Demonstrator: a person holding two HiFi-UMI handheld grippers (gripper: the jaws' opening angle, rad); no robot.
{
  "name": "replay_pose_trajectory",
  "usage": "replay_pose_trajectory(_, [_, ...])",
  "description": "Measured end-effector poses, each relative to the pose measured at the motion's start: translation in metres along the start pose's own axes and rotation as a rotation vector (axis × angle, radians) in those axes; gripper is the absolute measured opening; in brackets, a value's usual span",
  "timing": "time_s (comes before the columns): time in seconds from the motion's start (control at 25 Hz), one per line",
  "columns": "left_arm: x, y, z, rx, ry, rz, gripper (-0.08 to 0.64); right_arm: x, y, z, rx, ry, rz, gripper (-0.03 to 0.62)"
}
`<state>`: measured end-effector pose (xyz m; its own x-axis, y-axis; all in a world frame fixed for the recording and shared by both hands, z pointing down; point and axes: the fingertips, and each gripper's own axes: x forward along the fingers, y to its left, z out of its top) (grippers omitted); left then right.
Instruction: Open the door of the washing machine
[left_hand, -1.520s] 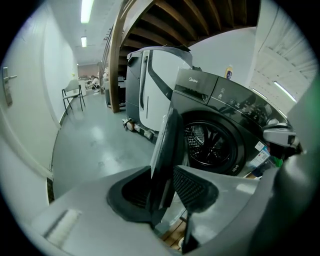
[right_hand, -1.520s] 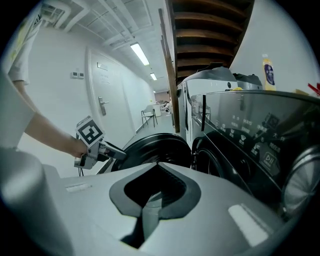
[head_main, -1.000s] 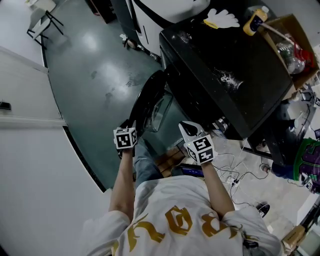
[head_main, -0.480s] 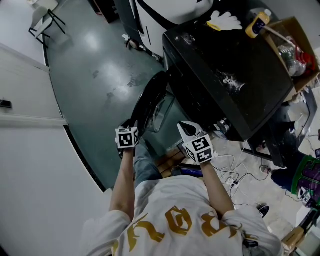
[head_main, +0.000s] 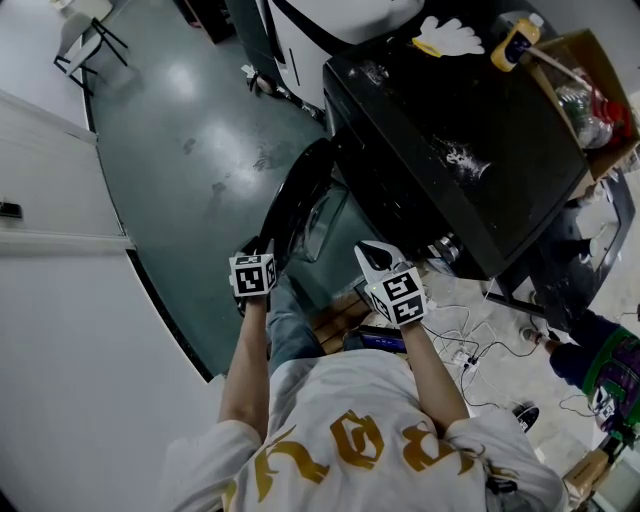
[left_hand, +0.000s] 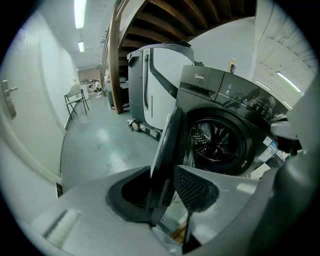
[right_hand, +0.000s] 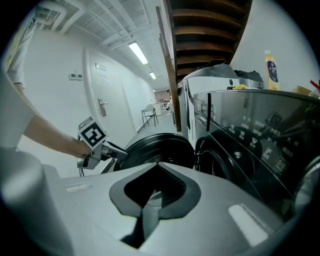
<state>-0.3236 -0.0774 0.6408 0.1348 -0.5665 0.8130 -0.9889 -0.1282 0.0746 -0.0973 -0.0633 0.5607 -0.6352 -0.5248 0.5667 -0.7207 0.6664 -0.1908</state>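
Over a grey-green floor (head_main: 190, 130), the glossy black round door (head_main: 300, 200) stands upright, swung wide to the left of the washing machine (head_main: 450, 130), with its rim pointing near. The left gripper (left_hand: 167, 192) is clenched on that near rim. The right gripper (right_hand: 150, 200) hangs just right of the door, jaws together on nothing.

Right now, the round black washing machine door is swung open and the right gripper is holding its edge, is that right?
Not quite. The round black washing machine door is swung open, but the left gripper holds its edge, not the right one. The left gripper view shows its jaws closed on the door's rim. The right gripper is shut on nothing.
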Motion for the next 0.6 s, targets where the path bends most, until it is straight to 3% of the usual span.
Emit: replay_pose_trajectory(0.6, [0.001, 0.003, 0.0, -0.004, 0.022, -0.01, 0.141, -0.006, -0.007, -0.013, 0.014, 0.02, -0.017, 0.021])
